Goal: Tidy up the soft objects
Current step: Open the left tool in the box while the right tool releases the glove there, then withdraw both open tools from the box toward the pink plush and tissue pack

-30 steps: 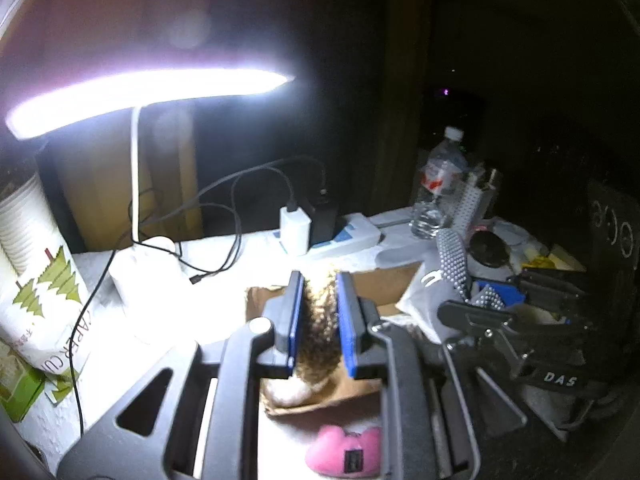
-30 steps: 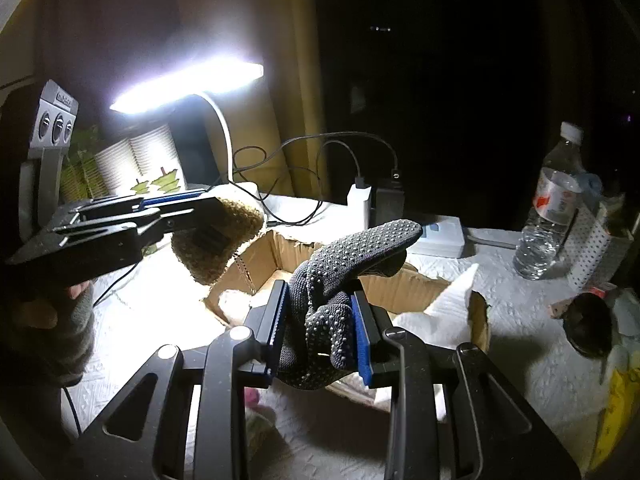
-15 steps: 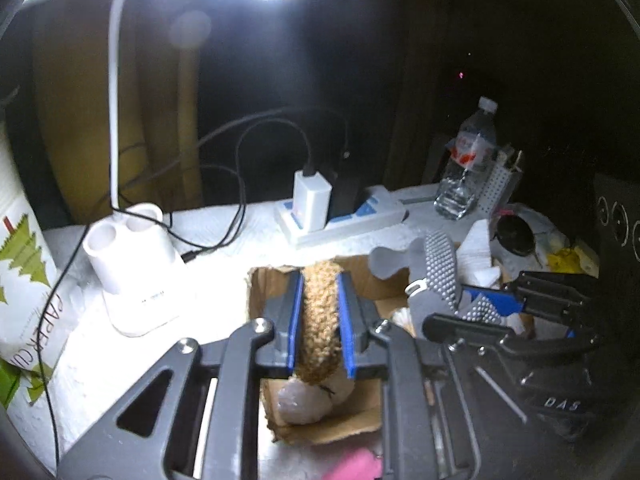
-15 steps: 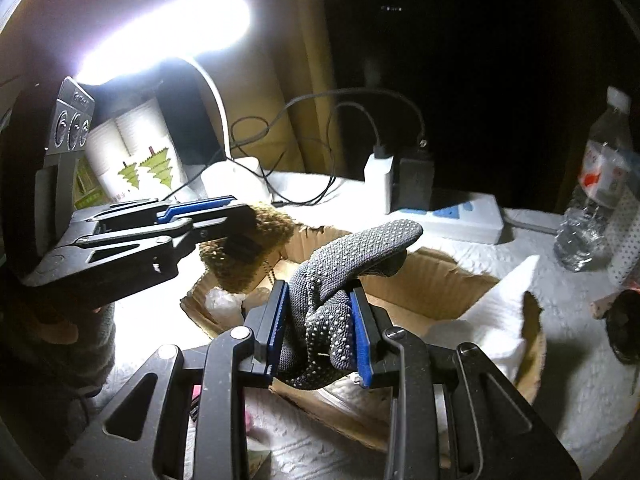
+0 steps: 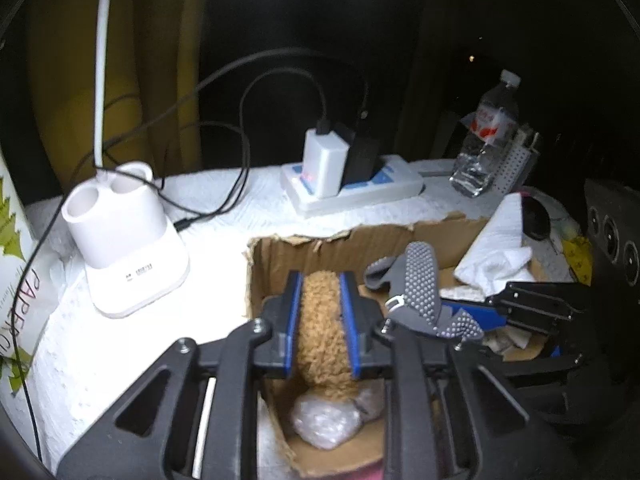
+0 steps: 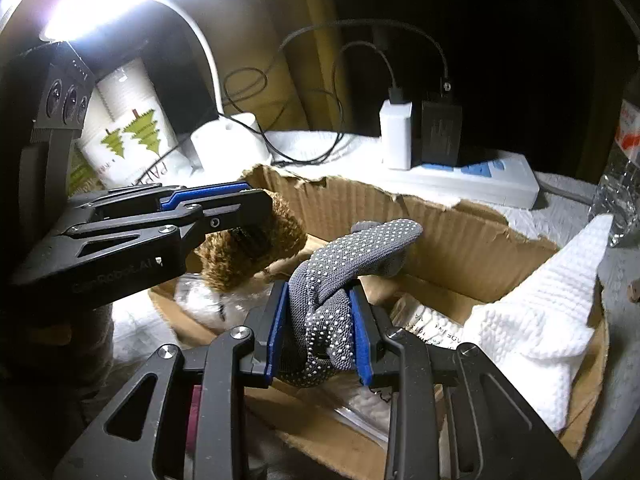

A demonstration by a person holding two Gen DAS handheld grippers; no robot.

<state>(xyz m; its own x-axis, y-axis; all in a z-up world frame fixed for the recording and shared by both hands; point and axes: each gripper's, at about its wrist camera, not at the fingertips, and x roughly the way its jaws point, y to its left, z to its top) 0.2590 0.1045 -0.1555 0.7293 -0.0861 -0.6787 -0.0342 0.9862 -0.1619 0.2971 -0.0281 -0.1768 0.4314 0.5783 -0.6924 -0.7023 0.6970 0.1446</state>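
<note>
My left gripper (image 5: 322, 304) is shut on a brown fuzzy plush (image 5: 322, 332) and holds it inside the open cardboard box (image 5: 360, 240), over its left end. In the right wrist view the left gripper (image 6: 256, 208) and the plush (image 6: 276, 240) show at the box's left side. My right gripper (image 6: 320, 312) is shut on a grey dotted glove (image 6: 344, 256), held over the box (image 6: 460, 236). The glove (image 5: 420, 280) and the right gripper (image 5: 472, 316) also show in the left wrist view.
In the box lie a white cloth (image 6: 532, 312) and a clear plastic bundle (image 5: 324, 424). Behind it stand a power strip with chargers (image 5: 348, 184), a white lamp base (image 5: 128, 240), cables, a water bottle (image 5: 488, 132) and a paper-cup sleeve (image 6: 132, 132).
Both grippers have moved forward and down with their loads. The plush and the glove are now lower, over the box interior. The lamp head has left the left wrist view.
</note>
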